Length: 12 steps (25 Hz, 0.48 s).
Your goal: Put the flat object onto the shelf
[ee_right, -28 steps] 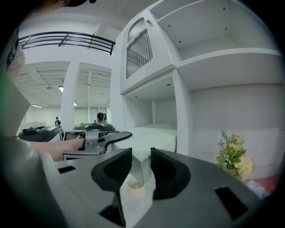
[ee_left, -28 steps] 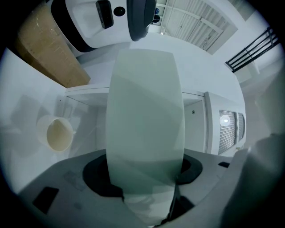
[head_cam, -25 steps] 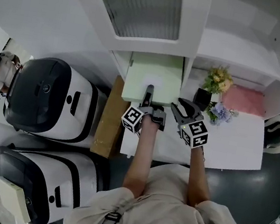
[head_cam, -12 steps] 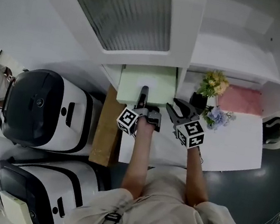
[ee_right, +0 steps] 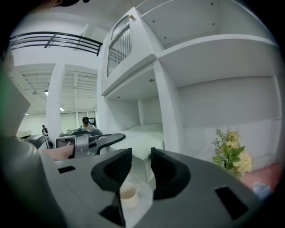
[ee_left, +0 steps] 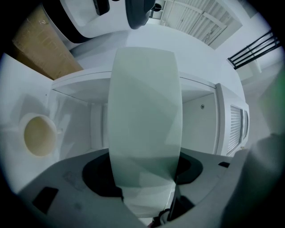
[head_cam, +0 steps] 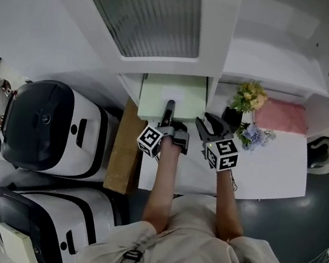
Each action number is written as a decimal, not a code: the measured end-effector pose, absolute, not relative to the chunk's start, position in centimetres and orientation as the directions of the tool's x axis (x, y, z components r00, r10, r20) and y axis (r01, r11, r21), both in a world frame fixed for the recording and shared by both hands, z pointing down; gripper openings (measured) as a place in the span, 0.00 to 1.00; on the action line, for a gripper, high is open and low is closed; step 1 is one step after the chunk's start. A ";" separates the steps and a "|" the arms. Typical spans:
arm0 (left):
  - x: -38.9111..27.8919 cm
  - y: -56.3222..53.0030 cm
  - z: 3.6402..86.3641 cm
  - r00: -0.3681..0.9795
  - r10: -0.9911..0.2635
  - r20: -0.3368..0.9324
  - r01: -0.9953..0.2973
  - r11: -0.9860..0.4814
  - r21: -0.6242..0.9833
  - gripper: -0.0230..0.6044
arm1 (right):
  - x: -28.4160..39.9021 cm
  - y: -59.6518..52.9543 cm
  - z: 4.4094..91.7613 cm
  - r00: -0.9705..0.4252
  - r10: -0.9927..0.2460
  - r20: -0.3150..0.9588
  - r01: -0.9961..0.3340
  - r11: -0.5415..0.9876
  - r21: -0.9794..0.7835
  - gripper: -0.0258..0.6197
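The flat object (head_cam: pixel 174 96) is a pale green board, and my left gripper (head_cam: pixel 169 111) is shut on its near edge. The board reaches into the white shelf's (head_cam: pixel 227 63) lower left compartment. In the left gripper view the board (ee_left: pixel 144 111) stands on edge between the jaws of my left gripper (ee_left: pixel 144 178) and points into that compartment (ee_left: pixel 200 116). Just to the right, my right gripper (head_cam: pixel 207 124) hangs over the white table (head_cam: pixel 271 168) with its jaws open. In its own view the right gripper (ee_right: pixel 141 167) has nothing between the jaws.
A cream cup (ee_left: pixel 39 135) sits on the table left of the board and shows below the right jaws as the cup (ee_right: pixel 128 192). Yellow flowers (head_cam: pixel 252 96), blue flowers (head_cam: pixel 255 135) and a pink cloth (head_cam: pixel 284 116) lie to the right. A cardboard sheet (head_cam: pixel 125 146) and white-black machines (head_cam: pixel 53 121) stand on the left.
Both grippers have shifted a little to the left in the head view, the board going with the left one. Both grips look the same.
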<state>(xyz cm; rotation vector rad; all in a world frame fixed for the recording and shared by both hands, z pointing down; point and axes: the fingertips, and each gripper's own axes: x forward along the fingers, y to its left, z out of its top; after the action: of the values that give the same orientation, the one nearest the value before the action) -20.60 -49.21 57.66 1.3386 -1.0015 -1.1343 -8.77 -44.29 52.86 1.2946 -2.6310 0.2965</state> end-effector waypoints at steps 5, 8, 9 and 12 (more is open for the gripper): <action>-20.6 -47.4 57.7 0.210 -0.973 -0.100 0.049 -0.092 0.995 0.47 | -8.8 -44.3 52.9 -0.573 -0.772 0.274 -0.815 0.573 -0.089 0.33; -21.0 -45.9 57.8 0.212 -0.973 -0.091 0.036 -0.086 0.996 0.47 | -8.7 -44.3 52.9 -0.557 -0.785 0.273 -0.827 0.553 -0.098 0.33; -21.3 -45.3 57.9 0.213 -0.973 -0.085 0.019 -0.083 0.996 0.47 | -8.7 -44.2 52.9 -0.553 -0.790 0.267 -0.831 0.548 -0.100 0.33; -22.6 -43.5 58.3 0.208 -0.976 -0.065 -0.039 -0.075 0.996 0.47 | -8.3 -43.9 52.7 -0.532 -0.811 0.244 -0.845 0.527 -0.089 0.30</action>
<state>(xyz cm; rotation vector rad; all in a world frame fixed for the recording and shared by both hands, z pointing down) -22.64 -43.46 58.35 1.3867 -1.0526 -1.0809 -8.32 -43.88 52.74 1.4184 -2.5910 0.2934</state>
